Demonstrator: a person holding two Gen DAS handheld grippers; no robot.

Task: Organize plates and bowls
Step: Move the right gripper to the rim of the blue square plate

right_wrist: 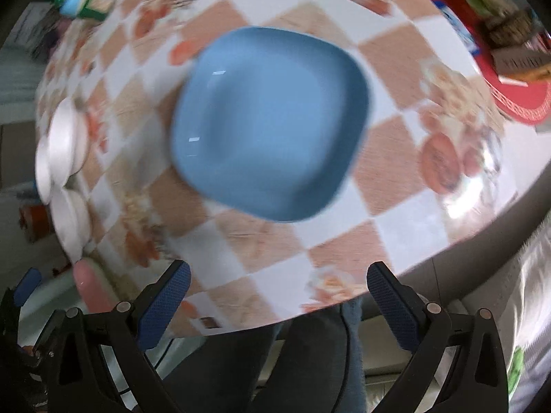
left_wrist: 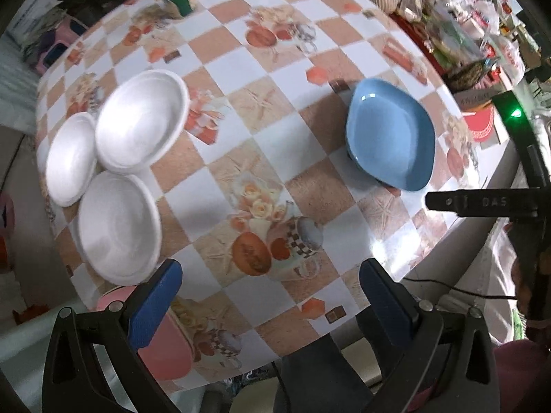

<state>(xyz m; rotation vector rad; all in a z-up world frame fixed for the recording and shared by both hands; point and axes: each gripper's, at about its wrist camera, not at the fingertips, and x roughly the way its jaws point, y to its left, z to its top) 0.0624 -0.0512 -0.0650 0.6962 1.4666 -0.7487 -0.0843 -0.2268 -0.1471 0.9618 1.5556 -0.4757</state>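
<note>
Glossy blue plate, matt foam-like white bowls, shiny checked plastic tablecloth.

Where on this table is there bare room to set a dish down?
The widest free patch is the cloth between the three white bowls and the blue plate, running to the near edge by the left tool. The pink plate takes the near-left corner. The far-right edge is crowded with packaged goods.

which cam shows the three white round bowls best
The left wrist view: all three white round bowls show their full rims and insides, clustered and touching on the checked tablecloth. The right wrist view catches them only edge-on and blurred at its left margin.
</note>
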